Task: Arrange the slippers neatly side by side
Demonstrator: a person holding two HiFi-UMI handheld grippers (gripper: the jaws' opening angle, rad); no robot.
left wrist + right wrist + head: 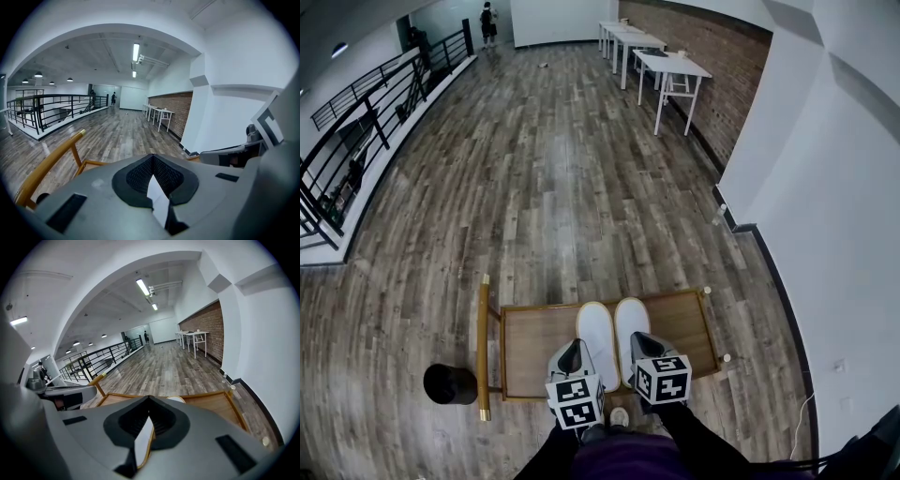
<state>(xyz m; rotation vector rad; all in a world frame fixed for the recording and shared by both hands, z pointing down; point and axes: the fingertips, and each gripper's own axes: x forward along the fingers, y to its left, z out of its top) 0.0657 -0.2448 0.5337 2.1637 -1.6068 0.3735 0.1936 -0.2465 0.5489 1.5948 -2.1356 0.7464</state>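
Observation:
Two white slippers lie side by side, toes pointing away, on a low wooden cart (534, 309): the left slipper (596, 337) and the right slipper (629, 321) touch along their length. My left gripper (575, 345) hovers over the cart's near edge beside the left slipper's heel, jaws together and holding nothing. My right gripper (636, 337) sits over the right slipper's heel, also shut and empty. In the left gripper view the jaws (152, 157) meet at their tip. In the right gripper view the jaws (149, 398) meet too, with a slipper toe (178, 400) just beyond.
The cart has a wooden handle rail (483, 347) on its left; a black round object (450, 382) stands on the floor beside it. A white wall (825, 234) runs along the right. White tables (670, 66) stand far back, and a black railing (366, 122) is at the left.

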